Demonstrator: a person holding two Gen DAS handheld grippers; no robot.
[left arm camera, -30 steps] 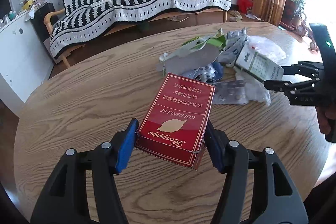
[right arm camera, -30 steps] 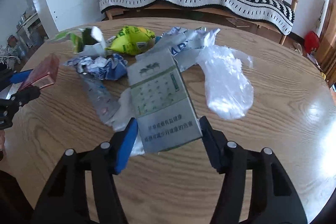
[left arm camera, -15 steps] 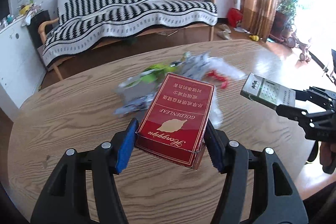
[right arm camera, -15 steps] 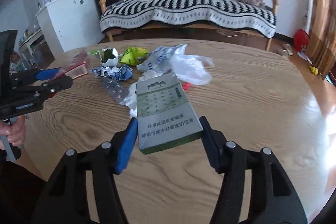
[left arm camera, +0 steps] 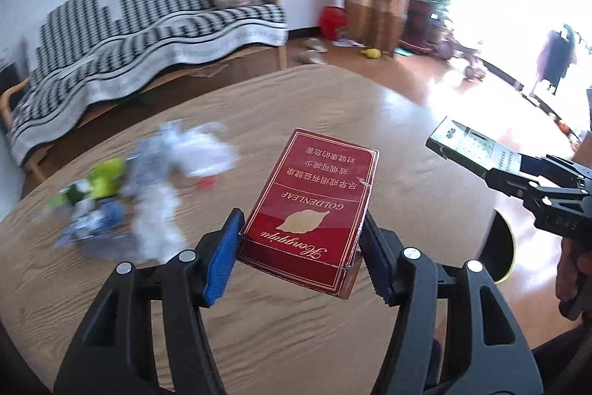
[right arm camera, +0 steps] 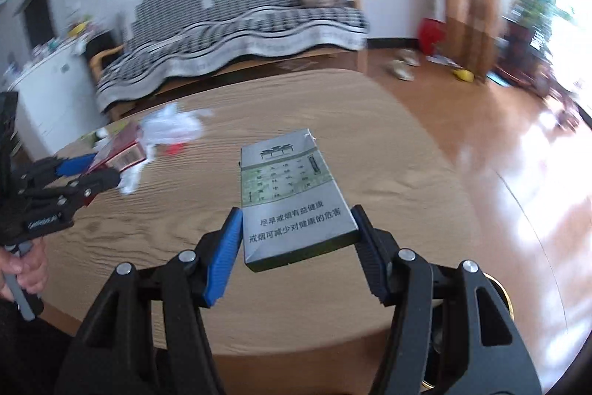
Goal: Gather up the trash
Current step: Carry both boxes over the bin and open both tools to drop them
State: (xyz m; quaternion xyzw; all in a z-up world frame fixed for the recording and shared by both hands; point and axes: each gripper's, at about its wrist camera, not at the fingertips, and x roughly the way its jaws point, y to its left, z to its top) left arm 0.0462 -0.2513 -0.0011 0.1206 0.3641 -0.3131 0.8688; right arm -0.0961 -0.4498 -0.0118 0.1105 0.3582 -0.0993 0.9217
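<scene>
My left gripper point(left arm camera: 301, 252) is shut on a red cigarette box point(left arm camera: 314, 206) and holds it above the round wooden table point(left arm camera: 333, 106). My right gripper point(right arm camera: 296, 250) is shut on a grey-green cigarette box point(right arm camera: 292, 195), also clear of the tabletop. In the left wrist view the right gripper point(left arm camera: 492, 169) shows at the right edge with its box point(left arm camera: 466, 147). The right wrist view shows the left gripper point(right arm camera: 92, 173) at the left with the red box point(right arm camera: 122, 150). A blurred heap of trash point(left arm camera: 148, 180) lies on the table's left part: white plastic, blue and green wrappers.
A sofa with a black-and-white striped cover point(left arm camera: 148, 36) stands behind the table. A round black bin rim with a yellow edge point(left arm camera: 503, 247) shows below the table's right edge. A white cabinet point(right arm camera: 51, 91) is at the far left. Shoes and toys lie on the wooden floor point(right arm camera: 481, 121).
Both grippers have swung to the right and lifted a little, each keeping its box. The trash heap has slid to the left of both views; the table's right edge and floor have come into view.
</scene>
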